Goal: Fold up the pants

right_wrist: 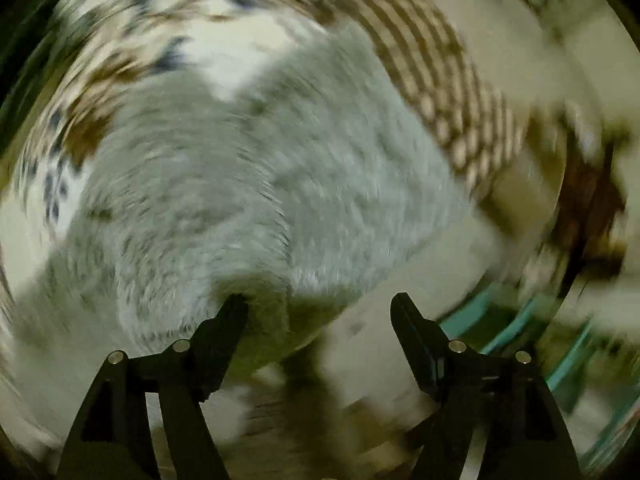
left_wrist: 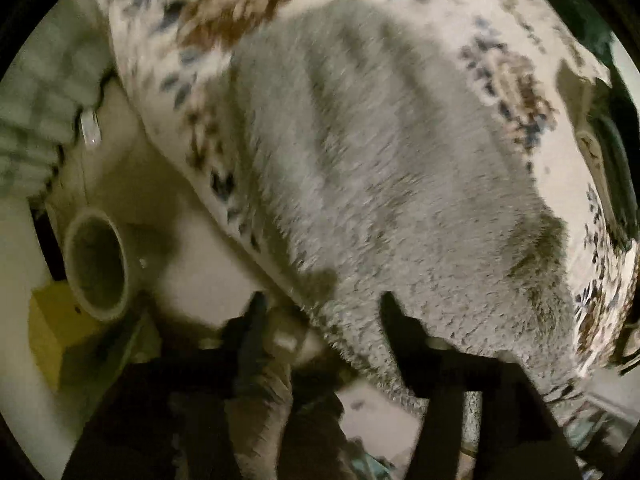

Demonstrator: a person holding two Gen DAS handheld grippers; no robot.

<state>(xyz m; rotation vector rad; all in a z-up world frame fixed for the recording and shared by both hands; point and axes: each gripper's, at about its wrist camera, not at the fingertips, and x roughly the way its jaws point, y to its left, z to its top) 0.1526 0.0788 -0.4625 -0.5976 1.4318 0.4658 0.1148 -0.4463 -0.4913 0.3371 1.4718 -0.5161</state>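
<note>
Right wrist blurred, pants (right_wrist: 248, 184) edge unclear

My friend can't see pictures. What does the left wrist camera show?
Fluffy grey fleece pants lie on a white bedspread with brown and blue flowers. The black left gripper points down over their near edge, jaws open. A round beige tube sits at left.

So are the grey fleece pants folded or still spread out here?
Cannot tell for sure. The grey fleece pants lie as one compact slab on the patterned cover, with no separate legs showing, but blur hides any layers.
</note>
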